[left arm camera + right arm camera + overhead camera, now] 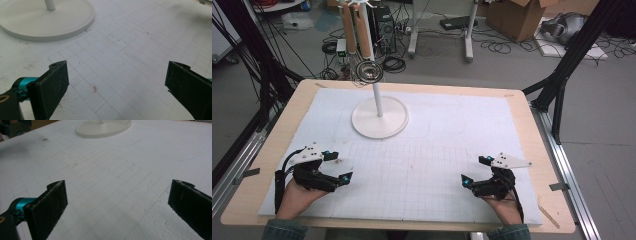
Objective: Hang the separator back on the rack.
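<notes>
At the bottom of the high view, the person's hands come in from the lower edge, each holding a gripper low over the white gridded mat (pixel 432 150). The left gripper (pixel 339 167) sits in the lower left of the frame, its jaws spread wide with nothing between them; the left gripper view confirms this, with bare grid squares showing between the two black jaws. The right gripper (pixel 474 170) sits in the lower right, likewise released and empty, and its own view shows open mat between its jaws. The two grippers are well apart. Farther up, left of centre, the white stand (pixel 379 117) rests on the mat with its round base flat and its thin pole upright. Higher on the pole hangs a dark ring-shaped thing (pixel 369 72), too small to identify.
</notes>
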### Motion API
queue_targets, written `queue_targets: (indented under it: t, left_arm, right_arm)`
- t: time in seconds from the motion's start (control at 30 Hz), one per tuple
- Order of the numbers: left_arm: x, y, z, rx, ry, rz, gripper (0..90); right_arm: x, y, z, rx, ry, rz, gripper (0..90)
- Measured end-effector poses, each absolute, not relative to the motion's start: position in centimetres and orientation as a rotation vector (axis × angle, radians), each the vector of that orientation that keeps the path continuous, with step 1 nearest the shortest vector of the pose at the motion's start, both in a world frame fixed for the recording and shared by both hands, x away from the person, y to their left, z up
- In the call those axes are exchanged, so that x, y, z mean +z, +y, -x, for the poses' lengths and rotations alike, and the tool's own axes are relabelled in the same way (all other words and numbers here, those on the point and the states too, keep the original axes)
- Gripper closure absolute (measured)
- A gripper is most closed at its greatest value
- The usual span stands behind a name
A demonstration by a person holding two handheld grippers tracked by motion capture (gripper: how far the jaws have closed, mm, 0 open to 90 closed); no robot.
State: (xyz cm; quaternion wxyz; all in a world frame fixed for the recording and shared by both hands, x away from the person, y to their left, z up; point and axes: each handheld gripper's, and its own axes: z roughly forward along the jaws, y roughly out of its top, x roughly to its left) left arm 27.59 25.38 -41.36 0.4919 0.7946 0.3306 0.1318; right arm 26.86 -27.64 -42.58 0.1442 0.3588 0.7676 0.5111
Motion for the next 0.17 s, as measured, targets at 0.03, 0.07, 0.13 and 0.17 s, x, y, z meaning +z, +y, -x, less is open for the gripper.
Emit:
queue_targets:
  t: [0.03, 0.07, 0.13, 0.17]
  left_arm:
    - [-41.36, 25.36, -27.57, 0.318, 0.804, -1.929, 5.7]
    - [-41.37, 25.33, -27.58, 0.319, 0.804, -1.928, 5.7]
    - [-41.44, 25.19, -27.6, 0.316, 0.806, -1.925, 5.7]
    - [-41.46, 25.15, -27.64, 0.315, 0.802, -1.931, 5.7]
  right_arm:
    - [-42.67, -27.68, -26.81, 1.471, 2.21, -1.039, 1.4]
    - [-42.77, -27.7, -26.75, 1.473, 2.208, -1.038, 1.4]
    - [-42.94, -27.77, -26.69, 1.47, 2.2, -1.035, 1.4]
    - [-43.01, -27.8, -26.63, 1.474, 2.197, -1.039, 1.4]
